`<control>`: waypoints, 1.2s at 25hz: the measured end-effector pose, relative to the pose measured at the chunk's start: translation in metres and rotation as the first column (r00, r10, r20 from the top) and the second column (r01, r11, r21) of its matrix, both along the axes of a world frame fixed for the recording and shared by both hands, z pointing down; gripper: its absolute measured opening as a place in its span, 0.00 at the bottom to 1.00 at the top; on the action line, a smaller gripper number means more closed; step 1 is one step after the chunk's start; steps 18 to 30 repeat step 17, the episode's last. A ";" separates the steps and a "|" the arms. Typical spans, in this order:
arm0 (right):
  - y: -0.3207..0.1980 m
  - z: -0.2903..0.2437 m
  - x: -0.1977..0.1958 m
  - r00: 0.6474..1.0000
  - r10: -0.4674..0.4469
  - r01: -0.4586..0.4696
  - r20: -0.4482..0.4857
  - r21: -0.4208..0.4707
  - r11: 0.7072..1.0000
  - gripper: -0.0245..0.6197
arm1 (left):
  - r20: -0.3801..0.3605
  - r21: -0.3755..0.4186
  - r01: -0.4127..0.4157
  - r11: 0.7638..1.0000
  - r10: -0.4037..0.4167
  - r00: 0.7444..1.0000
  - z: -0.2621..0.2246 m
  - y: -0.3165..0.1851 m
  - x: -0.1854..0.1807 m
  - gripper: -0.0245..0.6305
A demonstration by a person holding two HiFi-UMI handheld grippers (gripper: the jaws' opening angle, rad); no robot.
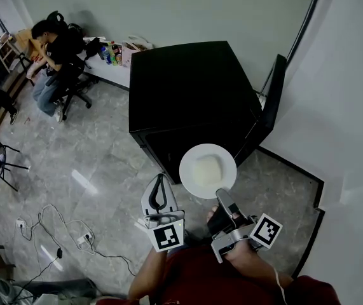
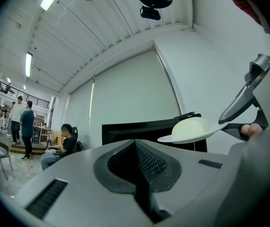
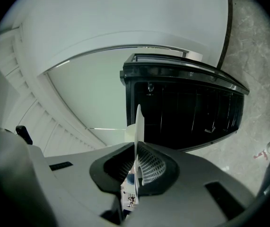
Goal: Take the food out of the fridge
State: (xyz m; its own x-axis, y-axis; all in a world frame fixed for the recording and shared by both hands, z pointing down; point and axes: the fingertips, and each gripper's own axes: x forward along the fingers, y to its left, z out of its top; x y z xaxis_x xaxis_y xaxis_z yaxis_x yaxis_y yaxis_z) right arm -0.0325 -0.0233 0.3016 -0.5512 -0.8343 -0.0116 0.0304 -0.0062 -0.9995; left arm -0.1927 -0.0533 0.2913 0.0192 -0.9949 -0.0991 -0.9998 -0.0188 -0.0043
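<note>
My right gripper (image 3: 135,170) is clamped on the near rim of a white plate (image 1: 188,171); in the right gripper view the plate stands edge-on between the two jaws, which press on it from both sides. On the plate sits the food (image 1: 207,169), a pale, rounded block near the middle. The plate is outside the black fridge (image 1: 187,81), held level in the air just in front of its open front and above the marbled floor (image 1: 105,164). The fridge door (image 1: 271,103) is swung open on the right side, and the inside looks dark; I cannot make out what is on the shelves. My left gripper (image 1: 159,186) is beside the plate on the left, not touching it, and in the left gripper view its jaws are pressed together with nothing between them. Farther back on the left, a seated person (image 1: 53,49) is at a desk, and loose cables (image 1: 60,234) lie on the floor near me.
</note>
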 end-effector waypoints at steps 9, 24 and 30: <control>0.003 0.001 -0.001 1.000 -0.008 0.008 -0.007 0.003 1.000 0.09 | -0.004 0.004 0.006 1.000 -0.006 1.000 0.000 0.003 0.000 0.06; 0.006 0.005 -0.002 1.000 -0.013 0.013 -0.012 -0.002 1.000 0.09 | 0.001 0.003 0.014 1.000 -0.014 1.000 0.002 0.008 -0.002 0.06; 0.006 0.005 -0.002 1.000 -0.013 0.013 -0.012 -0.002 1.000 0.09 | 0.001 0.003 0.014 1.000 -0.014 1.000 0.002 0.008 -0.002 0.06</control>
